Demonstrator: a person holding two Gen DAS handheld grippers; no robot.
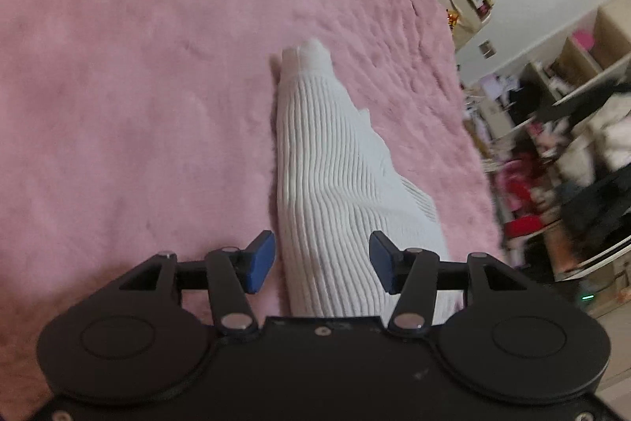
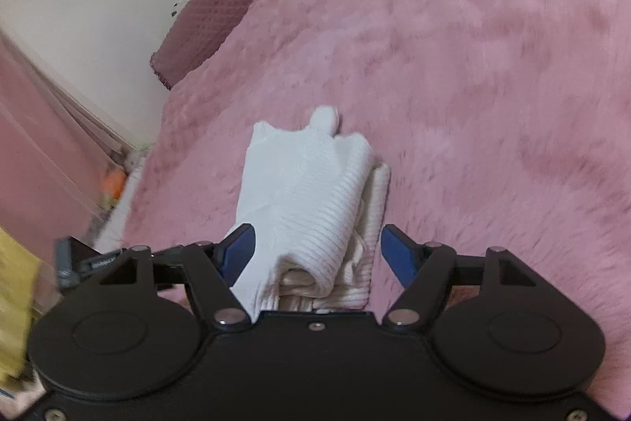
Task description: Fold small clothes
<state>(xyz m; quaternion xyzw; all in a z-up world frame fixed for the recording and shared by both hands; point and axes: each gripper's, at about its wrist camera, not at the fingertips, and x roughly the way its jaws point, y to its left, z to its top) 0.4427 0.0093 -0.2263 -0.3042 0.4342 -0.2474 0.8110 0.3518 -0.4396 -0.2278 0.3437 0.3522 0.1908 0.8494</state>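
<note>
A small white ribbed knit garment (image 1: pixel 327 160) lies folded in a long bundle on the pink fluffy blanket (image 1: pixel 138 66). My left gripper (image 1: pixel 321 261) stands open over its near end, blue pads on either side of the cloth with gaps showing. In the right wrist view the same garment (image 2: pixel 307 184) is doubled over, a rolled fold at its near end and a small knob of cloth at the far end. My right gripper (image 2: pixel 317 255) is open and straddles that near fold; its left pad lies close against the cloth, its right pad stands apart.
A purple quilted pillow (image 2: pixel 221 6) lies at the blanket's far edge by the white wall. The bed edge runs down the right of the left wrist view, with cluttered shelves (image 1: pixel 560 129) beyond. Something yellow (image 2: pixel 15 302) and a pink board lie left of the bed.
</note>
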